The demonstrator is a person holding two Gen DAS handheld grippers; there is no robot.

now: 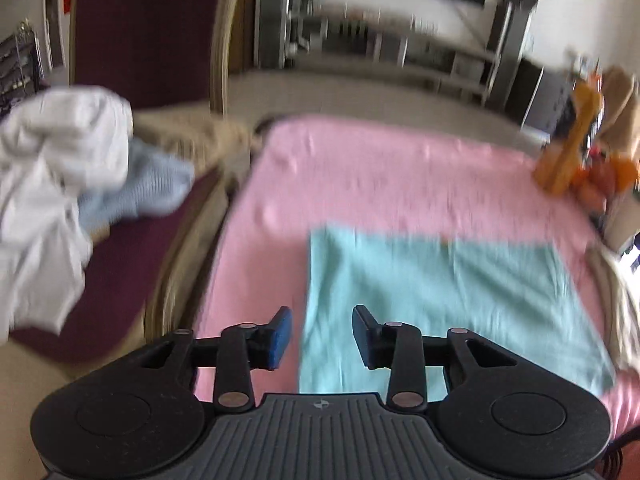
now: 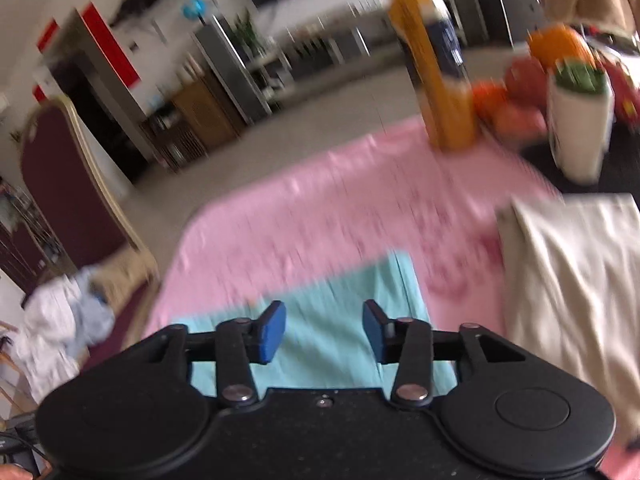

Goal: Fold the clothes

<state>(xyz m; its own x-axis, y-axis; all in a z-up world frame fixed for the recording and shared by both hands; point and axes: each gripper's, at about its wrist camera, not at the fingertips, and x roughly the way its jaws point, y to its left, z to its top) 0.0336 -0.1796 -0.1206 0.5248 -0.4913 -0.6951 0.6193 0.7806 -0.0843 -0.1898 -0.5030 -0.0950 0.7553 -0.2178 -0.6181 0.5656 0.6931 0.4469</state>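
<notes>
- A folded turquoise cotton garment (image 1: 440, 304) lies flat on a pink cloth-covered table (image 1: 360, 176), at the near side of it, its edges straight and its surface smooth; a faint vertical crease runs down it.
- In the right wrist view the same turquoise piece (image 2: 332, 320) shows a seam line near its right edge.
- The left gripper (image 1: 322, 336) hangs above the garment's left edge, its blue-padded jaws parted with nothing between them.
- The right gripper (image 2: 324, 330) is over the garment too, jaws apart and empty.
- A cream folded cloth (image 2: 572, 288) rests to the right of the garment.
- A heap of white and pale blue clothes (image 1: 60, 184) sits on a maroon chair (image 1: 132, 240) to the left.
- An orange juice bottle (image 2: 436, 64) and blurred fruit (image 2: 520, 96) stand at the table's far right corner.
</notes>
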